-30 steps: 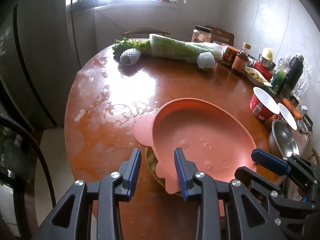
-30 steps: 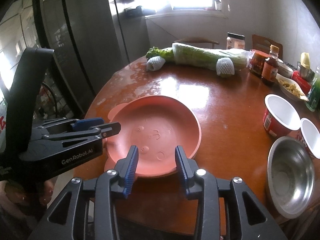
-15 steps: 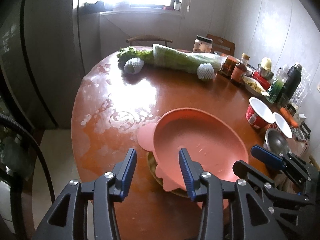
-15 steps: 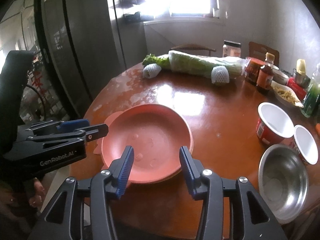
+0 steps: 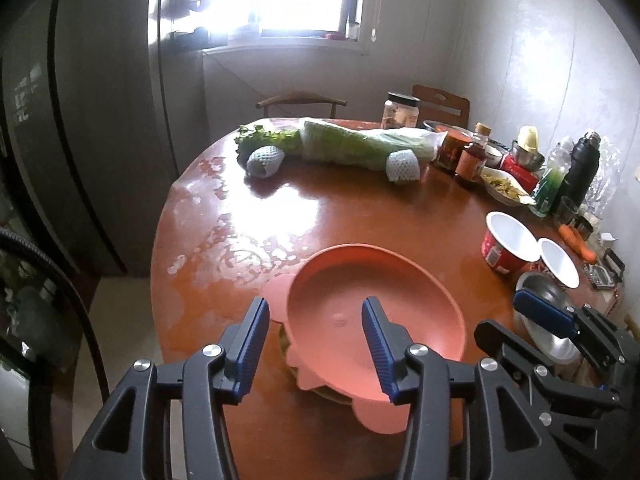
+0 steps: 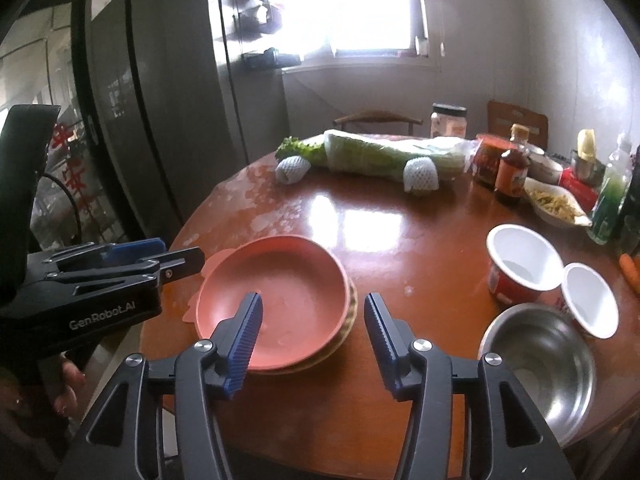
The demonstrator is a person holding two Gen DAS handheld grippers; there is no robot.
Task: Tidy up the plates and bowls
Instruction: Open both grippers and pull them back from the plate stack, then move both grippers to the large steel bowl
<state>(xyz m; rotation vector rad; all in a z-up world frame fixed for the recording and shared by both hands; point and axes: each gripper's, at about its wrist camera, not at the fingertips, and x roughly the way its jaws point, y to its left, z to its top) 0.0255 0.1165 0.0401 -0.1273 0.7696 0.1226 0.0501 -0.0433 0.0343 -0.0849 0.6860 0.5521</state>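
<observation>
A: What sits at the far edge of the round wooden table (image 5: 360, 216)?

B: A long wrapped cabbage (image 5: 352, 148) lies there, leafy greens (image 5: 264, 138) at its left end, and two white foam fruit nets (image 6: 294, 169) in front of it.

A: And along the right side?

B: A black-lidded jar (image 6: 448, 121), a brown sauce bottle (image 6: 512, 174), a green bottle (image 5: 550, 182), a black flask (image 5: 582, 166) and a carrot (image 5: 578, 237). Two wooden chairs (image 5: 440, 106) stand behind, under a bright window (image 6: 360, 4).
</observation>
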